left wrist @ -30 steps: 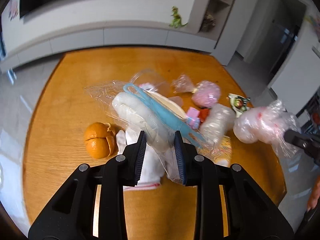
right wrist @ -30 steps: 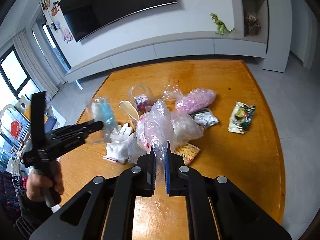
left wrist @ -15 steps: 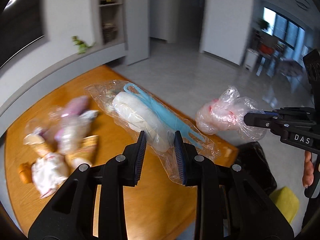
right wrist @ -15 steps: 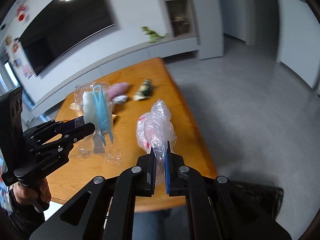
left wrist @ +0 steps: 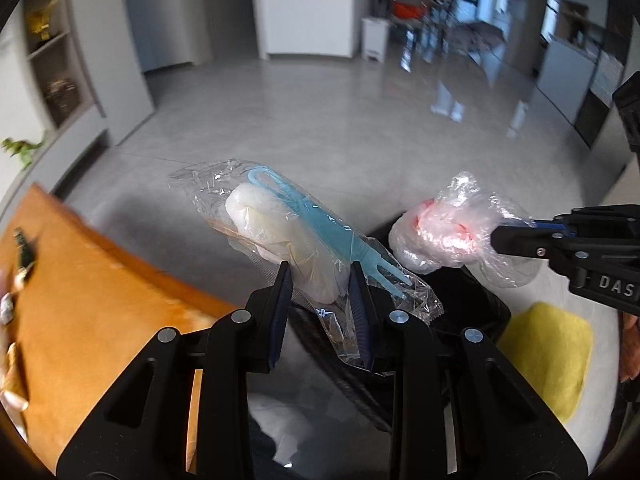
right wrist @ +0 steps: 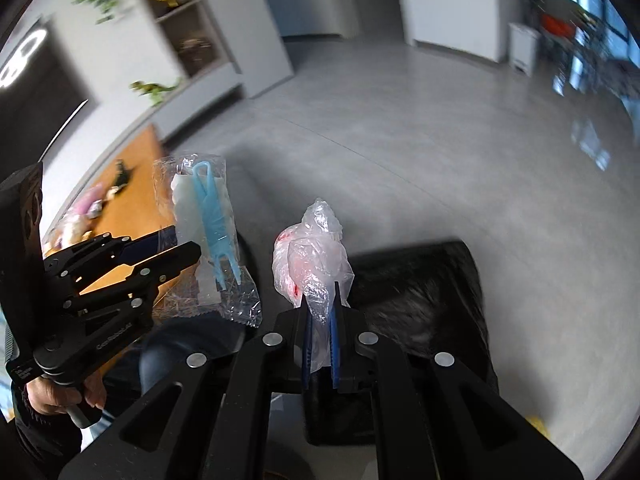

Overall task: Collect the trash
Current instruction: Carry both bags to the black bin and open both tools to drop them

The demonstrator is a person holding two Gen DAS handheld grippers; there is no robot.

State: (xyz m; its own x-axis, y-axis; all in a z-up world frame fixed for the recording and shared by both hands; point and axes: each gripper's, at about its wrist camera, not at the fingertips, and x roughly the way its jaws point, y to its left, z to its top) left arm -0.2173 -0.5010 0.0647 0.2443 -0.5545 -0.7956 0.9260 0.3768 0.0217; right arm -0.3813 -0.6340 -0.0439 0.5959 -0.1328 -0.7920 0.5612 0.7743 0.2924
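Note:
My left gripper (left wrist: 320,280) is shut on a clear plastic packet (left wrist: 280,236) that holds a white wad and a light-blue plastic fork. My right gripper (right wrist: 320,304) is shut on a crumpled clear plastic bag with red marks (right wrist: 310,260). Both hang in the air over a black trash bin (right wrist: 432,292) that stands on the grey floor beside the wooden table (left wrist: 88,304). In the left wrist view the crumpled bag (left wrist: 444,232) and the right gripper (left wrist: 504,234) come in from the right. In the right wrist view the packet (right wrist: 204,224) and the left gripper (right wrist: 176,250) are at the left.
More trash lies on the table (right wrist: 132,184), with a pink bag (right wrist: 90,204) and a dark wrapper (right wrist: 120,174). A yellow cloth (left wrist: 548,352) lies on the floor right of the bin (left wrist: 472,300). A white pedal bin (left wrist: 376,38) stands far back.
Both grippers have swung away from the table with their trash, rolling as they went. They now hang lower, over the black bin on the floor. Both grips are unchanged.

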